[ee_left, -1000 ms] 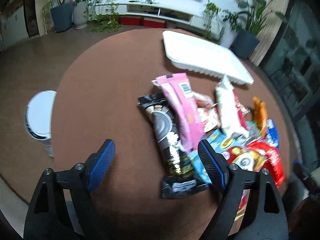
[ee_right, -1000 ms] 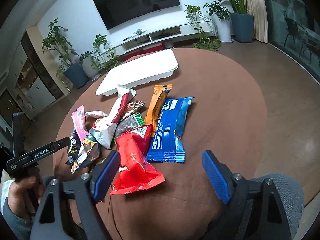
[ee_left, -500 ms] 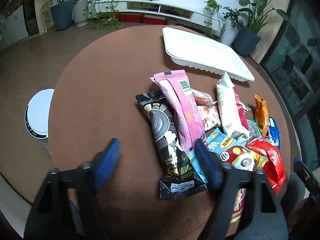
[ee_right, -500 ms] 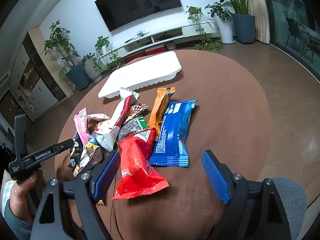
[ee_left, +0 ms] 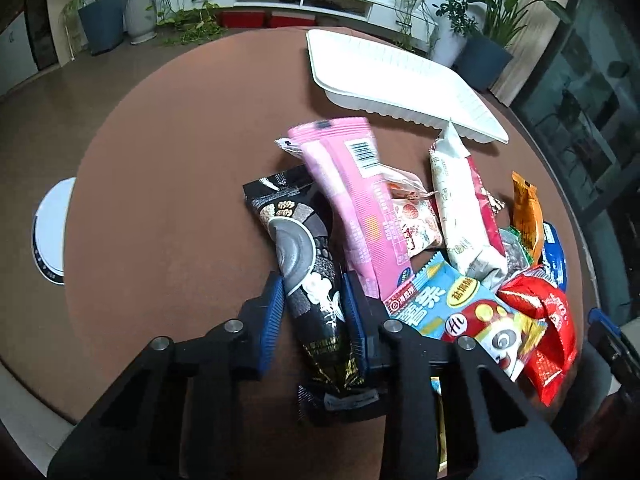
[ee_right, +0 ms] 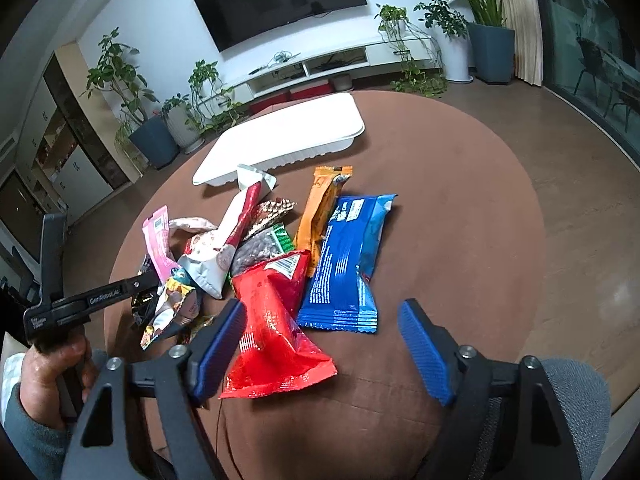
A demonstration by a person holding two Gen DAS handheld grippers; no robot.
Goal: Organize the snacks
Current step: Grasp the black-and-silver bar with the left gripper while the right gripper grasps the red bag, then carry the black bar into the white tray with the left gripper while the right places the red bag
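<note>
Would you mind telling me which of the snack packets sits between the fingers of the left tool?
The long black packet, at the pile's left edge beside the pink packet. The left tool is closing around its lower half; the other packets lie outside the fingers.

1. Your black snack pack (ee_left: 310,276) lies flat and lengthwise at the left edge of the heap, its lower half between the blue pads.
2. The pink pack (ee_left: 352,196) leans across its right side, barcode face up.
3. A white-and-red pack (ee_left: 460,208) points at the white tray (ee_left: 400,76) (tray holds nothing).
4. Orange bar (ee_right: 324,208), blue pack (ee_right: 348,260) and red pack (ee_right: 272,320) lie side by side on the right; red overlaps blue's edge.
</note>
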